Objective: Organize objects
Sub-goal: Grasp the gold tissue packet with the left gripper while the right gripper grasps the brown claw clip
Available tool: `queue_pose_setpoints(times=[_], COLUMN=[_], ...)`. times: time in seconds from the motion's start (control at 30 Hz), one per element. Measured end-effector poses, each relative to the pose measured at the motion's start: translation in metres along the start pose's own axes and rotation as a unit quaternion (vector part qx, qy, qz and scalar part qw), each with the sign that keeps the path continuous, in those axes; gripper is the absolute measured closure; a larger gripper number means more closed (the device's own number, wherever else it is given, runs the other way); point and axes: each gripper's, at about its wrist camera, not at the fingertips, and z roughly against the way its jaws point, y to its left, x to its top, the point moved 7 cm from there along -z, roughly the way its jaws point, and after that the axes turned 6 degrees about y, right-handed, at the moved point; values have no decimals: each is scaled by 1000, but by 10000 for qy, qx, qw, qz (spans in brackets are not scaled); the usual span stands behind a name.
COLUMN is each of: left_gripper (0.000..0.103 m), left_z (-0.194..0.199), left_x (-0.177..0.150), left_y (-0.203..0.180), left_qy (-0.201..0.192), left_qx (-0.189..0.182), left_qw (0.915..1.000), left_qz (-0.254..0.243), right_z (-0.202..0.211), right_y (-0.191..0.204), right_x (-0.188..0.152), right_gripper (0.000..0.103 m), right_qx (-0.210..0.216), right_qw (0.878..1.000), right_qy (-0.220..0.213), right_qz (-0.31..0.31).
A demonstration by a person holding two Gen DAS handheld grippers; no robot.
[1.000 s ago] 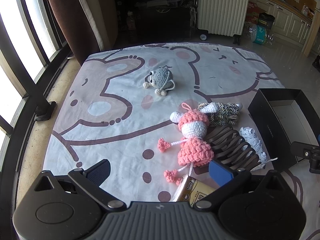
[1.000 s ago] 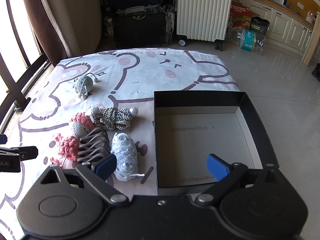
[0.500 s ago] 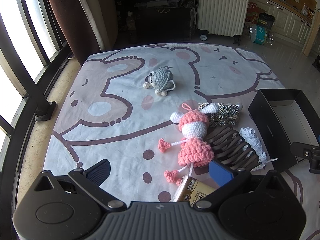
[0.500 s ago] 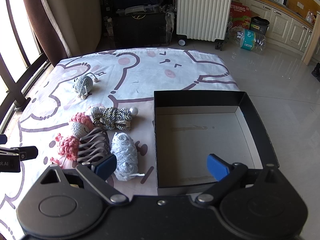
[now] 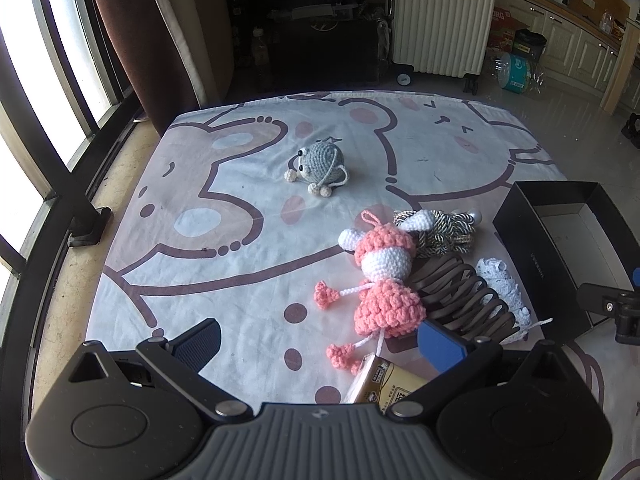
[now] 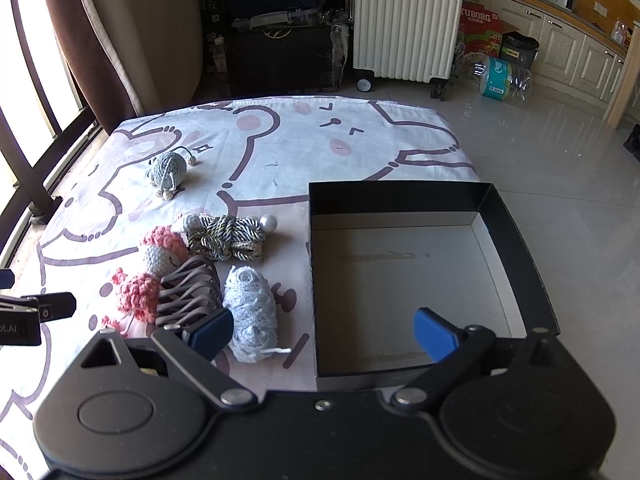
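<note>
**Both grippers spread wide above the bear-print sheet, nothing held**

From my remote seat I saw the bear-print sheet [image 6: 280, 148] covering most of both views, spread flat on the floor. The black box [image 6: 516, 240] sat at the sheet's 3 o'clock edge, open-topped, its pale floor bare.

My right gripper [image 6: 322, 330] hung over the box's near-left corner with its jaws spread wide and nothing between them; one blue pad sat above the white lace roll [image 6: 252, 312], the other over the box floor. My left gripper [image 5: 320, 340] was likewise released and carried nothing, one pad above bare sheet and the other above the near end of the brown hair claw [image 5: 464, 300].

The loose items clustered just left of the box. In the left wrist view the pink crochet doll [image 5: 380, 280] lay lengthwise, head toward 12 o'clock, touching the hair claw at its 3 o'clock side. The white lace roll lay just beyond the claw, between it and the box. The striped rope bundle [image 6: 228, 236] lay at 12 o'clock of the doll's head. A tan carton [image 5: 384, 384] poked out under the left gripper at 6 o'clock of the doll. The grey crochet mouse [image 5: 320, 162] sat well apart, toward 11 o'clock.
</note>
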Motion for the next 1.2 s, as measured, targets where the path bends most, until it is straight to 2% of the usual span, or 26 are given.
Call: queue_pose_setpoints(times=[0.2, 0.37, 0.57, 0.63, 0.77, 1.13, 1.2], left_gripper=[0, 0, 0, 0, 0, 0, 0], left_z=[4, -3, -21, -27, -37, -52, -54], left_x=[0, -9, -27, -33, -44, -61, -63], left_y=[-10, -25, -42, -45, -51, -58, -59], left_qy=[-164, -111, 120, 185, 228, 221, 203], left_qx=[-162, -260, -282, -248, -156, -62, -44], left_qw=[9995, 9976, 9934, 9920, 9891, 9850, 9845], left_qz=[-231, -632, -1106, -1225, -1445, -1712, -1743], right_z=[-1, -1, -4, -5, -10, -26, -30], right_y=[2, 7, 13, 16, 24, 48, 50], right_x=[1, 3, 3, 3, 0, -14, -16], right_gripper=[5, 5, 7, 11, 13, 16, 19], right_qx=[-4, 81, 380, 455, 748, 1370, 1462], right_qw=[10000, 10000, 9993, 9990, 9972, 9905, 9891], right_qy=[2, -5, 6, -16, -18, 112, 174], right_qz=[5, -3, -40, -14, -10, 35, -42])
